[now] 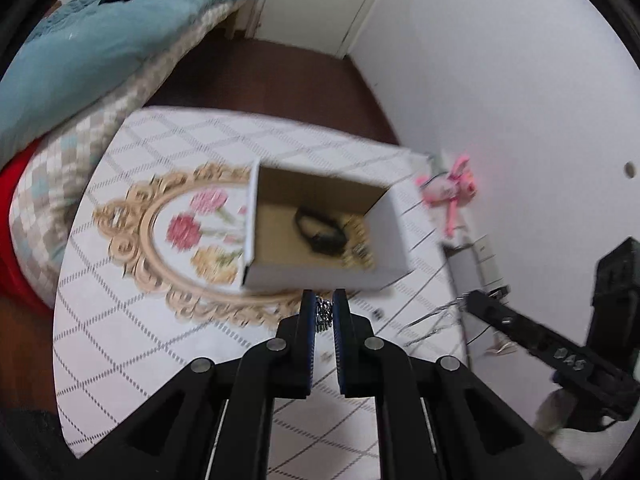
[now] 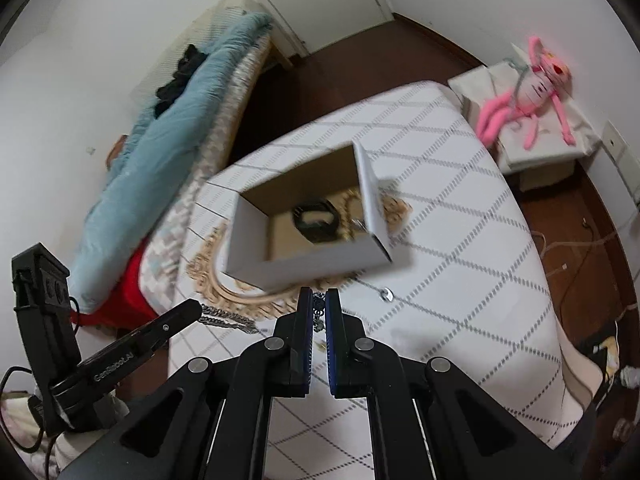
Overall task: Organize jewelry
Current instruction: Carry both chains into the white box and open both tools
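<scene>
An open white cardboard box [image 1: 320,276] [image 2: 304,264] stands on the patterned tablecloth [image 1: 120,320]. Inside lie a black bracelet [image 1: 320,232] [image 2: 316,220] and gold jewelry [image 1: 358,246] [image 2: 352,204]. My left gripper [image 1: 324,308] is shut on a silver chain [image 1: 324,314], just in front of the box's near wall. My right gripper [image 2: 319,306] is shut on the same silver chain's other end [image 2: 319,312]. The chain [image 2: 228,316] stretches between both grippers above the table. A small silver piece [image 2: 386,294] [image 1: 377,313] lies on the cloth to the right.
A bed with a teal blanket [image 1: 80,52] [image 2: 168,152] lies left of the table. A pink plush toy [image 2: 528,84] [image 1: 452,188] sits on a white stand at the right. Dark wooden floor [image 2: 344,64] lies beyond the table. Cables [image 2: 580,248] lie on the floor at the right.
</scene>
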`<state>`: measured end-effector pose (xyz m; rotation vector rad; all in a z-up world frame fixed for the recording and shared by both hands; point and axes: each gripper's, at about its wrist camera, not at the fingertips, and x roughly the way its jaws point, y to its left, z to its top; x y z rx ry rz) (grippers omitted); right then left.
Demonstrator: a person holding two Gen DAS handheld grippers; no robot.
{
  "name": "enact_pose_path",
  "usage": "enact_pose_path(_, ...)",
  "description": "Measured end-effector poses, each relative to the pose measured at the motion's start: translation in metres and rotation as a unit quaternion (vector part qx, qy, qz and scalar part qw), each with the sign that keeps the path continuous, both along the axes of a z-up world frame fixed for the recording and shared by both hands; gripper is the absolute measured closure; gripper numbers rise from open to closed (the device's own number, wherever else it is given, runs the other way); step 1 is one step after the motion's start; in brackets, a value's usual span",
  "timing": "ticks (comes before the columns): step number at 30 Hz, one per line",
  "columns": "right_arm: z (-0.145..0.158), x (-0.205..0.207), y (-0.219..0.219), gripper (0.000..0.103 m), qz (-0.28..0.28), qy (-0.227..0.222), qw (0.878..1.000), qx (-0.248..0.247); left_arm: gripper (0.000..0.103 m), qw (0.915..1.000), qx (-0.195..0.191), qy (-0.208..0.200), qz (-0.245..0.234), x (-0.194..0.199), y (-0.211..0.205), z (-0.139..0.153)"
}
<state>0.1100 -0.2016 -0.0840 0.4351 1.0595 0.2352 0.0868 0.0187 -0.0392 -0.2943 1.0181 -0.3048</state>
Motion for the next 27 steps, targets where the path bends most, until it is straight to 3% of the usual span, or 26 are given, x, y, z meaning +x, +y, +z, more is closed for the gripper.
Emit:
enact_pose_path(4, 0.028, 0.017, 0.005, 0.097, 0.016, -0.026, 1.000, 0.001, 0.097, 0.9994, -0.006, -0.033, -0.011, 0.018, -0.006, 0.035)
enact_pose_path(9, 0.052, 0.049, 0.012, 0.097, 0.030, -0.047, 0.998, -0.012, 0.097, 0.9986, 0.015, -0.046, -0.018, 0.054, -0.014, 0.049)
enact_pose_path(16, 0.045, 0.102, 0.027, 0.098, 0.051, -0.028, 0.997, -0.041, 0.097, 0.9990, 0.037, -0.002, -0.023, 0.101, -0.014, 0.018)
enact_pose_path(24, 0.019, 0.149, 0.036, 0.098, 0.069, 0.009, 0.995, -0.070, 0.096, 0.9957, 0.068, 0.062, -0.009, 0.119, -0.013, -0.013)
enact_pose_path(27, 0.018, 0.154, 0.041, 0.097, 0.082, 0.018, 0.995, -0.061, 0.086, 0.9915, 0.097, 0.086, 0.012, 0.123, -0.010, -0.023)
